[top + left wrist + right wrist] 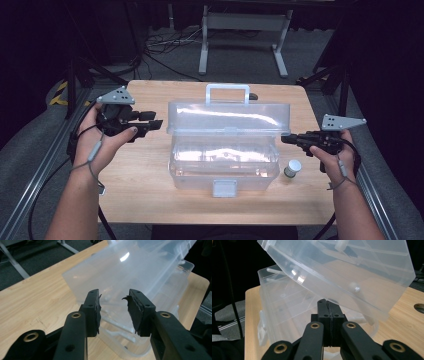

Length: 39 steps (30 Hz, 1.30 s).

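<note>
A small white-capped jar (292,168) stands on the light wooden tabletop (150,195). Beyond the tabletop, black cables (165,42) sprawl over grey floor (240,60) beside a white desk frame (245,22).

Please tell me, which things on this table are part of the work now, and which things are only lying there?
Part of the work:
- clear plastic box, lid raised
- left gripper, open, beside the box
- right gripper, shut, at the box's right end

Only lying there:
- small white-capped bottle, standing right of the box
- metal frame on the floor behind the table
</note>
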### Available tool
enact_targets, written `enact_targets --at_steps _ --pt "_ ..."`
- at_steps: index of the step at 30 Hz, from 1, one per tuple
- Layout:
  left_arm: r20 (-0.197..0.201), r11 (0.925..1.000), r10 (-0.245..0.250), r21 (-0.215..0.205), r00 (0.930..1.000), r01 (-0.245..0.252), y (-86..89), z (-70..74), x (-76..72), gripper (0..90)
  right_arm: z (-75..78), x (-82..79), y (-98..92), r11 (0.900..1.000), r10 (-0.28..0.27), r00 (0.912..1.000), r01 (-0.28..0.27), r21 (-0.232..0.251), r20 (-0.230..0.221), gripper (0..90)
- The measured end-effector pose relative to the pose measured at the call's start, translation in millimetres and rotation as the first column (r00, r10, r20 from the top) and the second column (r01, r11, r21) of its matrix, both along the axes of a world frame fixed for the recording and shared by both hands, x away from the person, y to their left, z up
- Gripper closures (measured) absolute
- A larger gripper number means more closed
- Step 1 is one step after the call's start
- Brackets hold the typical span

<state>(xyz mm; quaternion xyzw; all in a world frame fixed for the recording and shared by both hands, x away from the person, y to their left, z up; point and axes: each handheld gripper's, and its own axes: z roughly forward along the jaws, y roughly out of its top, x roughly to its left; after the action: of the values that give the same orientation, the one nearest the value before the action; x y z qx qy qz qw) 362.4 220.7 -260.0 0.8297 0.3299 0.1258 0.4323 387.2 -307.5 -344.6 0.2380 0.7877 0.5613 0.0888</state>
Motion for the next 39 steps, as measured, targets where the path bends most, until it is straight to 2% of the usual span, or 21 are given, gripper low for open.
enact_targets --at_steps 5,8,13,14,15,17,25,27,31,35,37,39 --pt "-0.001 0.9996 0.019 -0.024 0.9998 -0.019 5.1 -15.8 -3.6 67.3 2.5 1.2 1.6 1.0 -0.02 0.9997 0.02 0.0 0.013 90.0" --pt "-0.005 0.9993 0.029 -0.023 0.9996 -0.029 6.1 -21.8 -4.6 70.4 3.4 1.3 2.2 1.0 -0.028 0.9994 0.028 -0.002 0.018 90.0" --pt "-0.035 0.9975 -0.006 -0.07 0.9994 0.003 5.2 -41.2 -7.4 80.4 5.7 1.8 4.3 0.999 -0.052 0.9984 0.052 0.001 0.022 90.0" --pt "-0.035 0.9975 -0.006 -0.07 0.9994 0.003 5.2 -41.2 -7.4 84.2 6.3 2.0 4.7 0.998 -0.058 0.9981 0.058 0.003 0.02 90.0" --pt "-0.042 0.9974 -0.01 -0.072 0.9991 0.007 4.7 -43.6 -6.9 84.2 6.3 2.0 4.7 0.998 -0.058 0.9981 0.058 0.003 0.02 90.0" --pt "-0.051 0.9993 -0.016 -0.036 0.9986 0.014 3.1 -46.9 -4.8 87.8 7.2 2.1 5.3 0.998 -0.066 0.9976 0.066 0.004 0.02 90.0" --pt "-0.034 0.9955 -0.039 -0.088 0.9987 0.036 -7.7 -53.0 -3.8 89.9 8.9 4.0 6.7 0.996 -0.092 0.9954 0.092 0.02 0.027 90.0" --pt "-0.03 0.9941 -0.056 -0.094 0.998 0.053 -14.3 -55.2 -1.6 89.9 9.1 5.0 7.8 0.995 -0.091 0.9954 0.09 0.033 0.029 90.0" --pt "-0.009 0.9938 -0.068 -0.089 0.9977 0.067 -27.2 -57.6 2.4 89.9 9.3 5.1 8.6 0.995 -0.097 0.9946 0.096 0.024 0.037 90.0" --pt "0.021 0.9945 -0.048 -0.092 0.9986 0.05 -32.7 -59.0 5.5 89.9 8.9 5.3 8.2 0.995 -0.094 0.9949 0.093 0.031 0.036 90.0" --pt "0.046 0.9965 -0.002 -0.084 0.9989 0.006 -33.3 -59.4 6.7 89.9 8.8 5.0 8.1 0.995 -0.094 0.995 0.093 0.03 0.035 90.0" --pt "0.063 0.9959 0.021 -0.09 0.9978 -0.016 -32.6 -59.7 7.9 89.9 8.4 4.8 8.1 0.996 -0.09 0.9954 0.089 0.033 0.033 90.0"
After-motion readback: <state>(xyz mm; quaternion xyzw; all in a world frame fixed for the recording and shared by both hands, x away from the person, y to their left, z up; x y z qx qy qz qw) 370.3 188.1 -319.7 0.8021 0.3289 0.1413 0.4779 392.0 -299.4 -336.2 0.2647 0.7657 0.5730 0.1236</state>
